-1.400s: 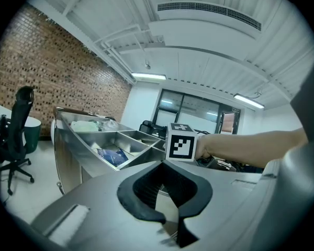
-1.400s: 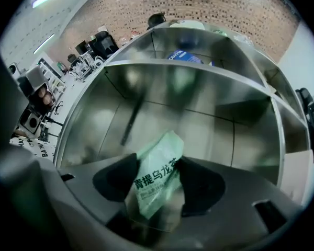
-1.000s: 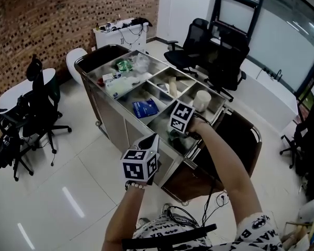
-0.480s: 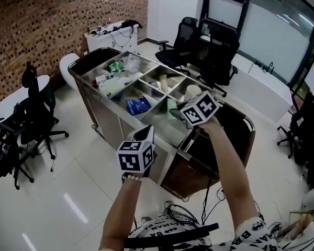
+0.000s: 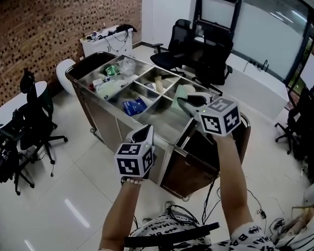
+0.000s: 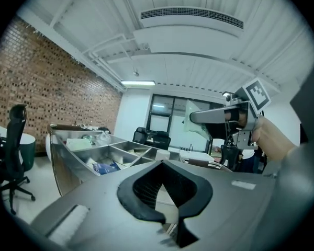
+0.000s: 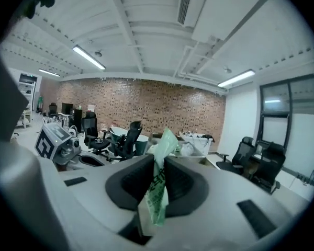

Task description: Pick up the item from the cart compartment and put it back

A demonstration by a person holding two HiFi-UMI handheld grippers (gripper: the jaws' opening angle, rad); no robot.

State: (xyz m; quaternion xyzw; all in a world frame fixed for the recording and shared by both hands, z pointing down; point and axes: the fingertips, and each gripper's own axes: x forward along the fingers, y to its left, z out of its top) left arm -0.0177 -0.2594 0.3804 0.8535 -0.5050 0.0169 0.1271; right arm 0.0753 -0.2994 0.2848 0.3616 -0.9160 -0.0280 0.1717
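Pinching a pale green packet (image 7: 158, 192) in jaws that have just been closing, the right gripper (image 5: 183, 102) hangs over the cart (image 5: 113, 122); the left gripper (image 6: 162, 163) is closed, empty.

I count one left gripper (image 5: 143, 134), one right gripper (image 5: 187, 101), one green packet (image 7: 158, 192), one steel cart (image 5: 115, 124) with five open compartments, one blue packet (image 5: 132, 106), one round white table (image 5: 11, 96), and, as best I can tell through this warped wide lens, five black office chairs (image 5: 35, 111).

An office: swivel chairs (image 5: 35, 120), glass partitions (image 5: 261, 33).
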